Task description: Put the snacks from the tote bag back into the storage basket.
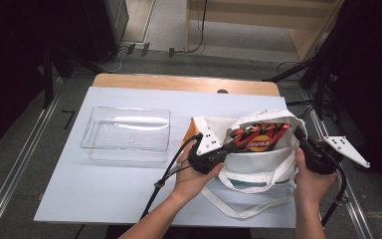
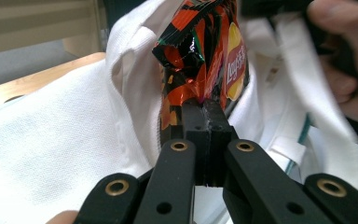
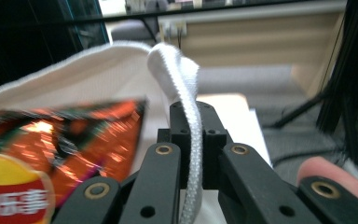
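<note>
While chip bag (image 1: 258, 138) sits half out of tote (image 1: 258, 164) on desk (image 1: 104, 189): risk of tearing or slipping, since grip is only on the crinkled corner. Could snag on tote rim if mouth sags. Left hand-held gripper (image 2: 204, 109) clamped on bag corner, reaching in from left. Right hand-held gripper (image 3: 189, 116) pinching tote strap (image 3: 177, 70), holding mouth open at right edge.

Crinkled orange-red chip bag (image 1: 257, 138) upright inside open white tote bag (image 1: 258, 167), at table's right.
</note>
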Demonstrator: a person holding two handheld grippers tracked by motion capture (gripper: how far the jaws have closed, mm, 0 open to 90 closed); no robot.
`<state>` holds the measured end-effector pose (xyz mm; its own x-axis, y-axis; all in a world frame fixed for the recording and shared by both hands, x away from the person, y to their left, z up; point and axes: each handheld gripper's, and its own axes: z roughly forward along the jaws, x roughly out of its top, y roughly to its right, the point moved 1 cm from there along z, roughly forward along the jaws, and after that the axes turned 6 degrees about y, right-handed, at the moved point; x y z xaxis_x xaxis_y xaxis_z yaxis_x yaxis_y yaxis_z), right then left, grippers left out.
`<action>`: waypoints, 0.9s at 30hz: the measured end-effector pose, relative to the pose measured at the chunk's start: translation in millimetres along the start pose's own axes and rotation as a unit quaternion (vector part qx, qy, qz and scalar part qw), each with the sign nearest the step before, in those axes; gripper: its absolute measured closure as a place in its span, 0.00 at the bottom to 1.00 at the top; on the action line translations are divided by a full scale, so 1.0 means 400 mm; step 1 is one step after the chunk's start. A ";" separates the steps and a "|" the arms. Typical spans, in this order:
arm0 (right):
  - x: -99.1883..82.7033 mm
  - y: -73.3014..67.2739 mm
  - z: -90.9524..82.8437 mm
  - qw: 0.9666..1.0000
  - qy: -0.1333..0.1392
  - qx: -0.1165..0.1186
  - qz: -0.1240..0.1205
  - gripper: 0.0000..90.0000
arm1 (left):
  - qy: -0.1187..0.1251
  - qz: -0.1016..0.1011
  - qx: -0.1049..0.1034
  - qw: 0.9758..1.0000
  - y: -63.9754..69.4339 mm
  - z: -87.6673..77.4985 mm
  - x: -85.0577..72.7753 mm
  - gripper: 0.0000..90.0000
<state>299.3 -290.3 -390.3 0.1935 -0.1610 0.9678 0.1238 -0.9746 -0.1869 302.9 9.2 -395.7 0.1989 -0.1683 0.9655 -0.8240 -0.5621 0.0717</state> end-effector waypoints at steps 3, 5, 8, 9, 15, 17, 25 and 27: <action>-0.042 0.007 0.030 0.999 -0.036 0.005 0.009 0.99 | 0.008 -0.006 0.001 1.000 -0.008 -0.001 -0.006 1.00; -0.072 0.013 0.047 0.998 -0.061 0.008 0.009 0.99 | 0.019 -0.021 0.008 1.000 -0.017 -0.003 -0.012 1.00; -0.114 0.020 0.064 0.995 -0.093 0.019 0.021 0.99 | 0.027 -0.035 0.043 0.998 -0.029 -0.007 -0.019 0.78; -0.122 0.022 0.065 0.995 -0.098 0.020 0.024 0.99 | 0.027 -0.040 0.053 0.997 -0.032 -0.010 -0.023 0.69; -0.134 0.013 0.064 0.994 -0.101 0.032 0.015 0.99 | -0.012 -0.032 0.090 0.995 -0.026 0.006 -0.057 0.57; -0.141 0.007 0.066 0.994 -0.108 0.034 0.008 0.99 | -0.029 -0.033 0.107 0.993 -0.031 0.015 -0.067 0.68; -0.175 -0.010 0.083 0.986 -0.163 0.008 -0.041 1.00 | -0.084 -0.063 0.124 0.987 -0.063 0.050 -0.120 0.87; -0.179 -0.008 0.087 0.984 -0.172 0.009 -0.033 1.00 | -0.090 -0.071 0.129 0.985 -0.071 0.057 -0.138 0.88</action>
<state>318.8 -270.3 -464.9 0.5026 -0.0313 0.8640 0.1639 -0.9778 -0.1308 327.3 16.0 -456.7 0.4127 -0.2013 0.8884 -0.6237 -0.7732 0.1146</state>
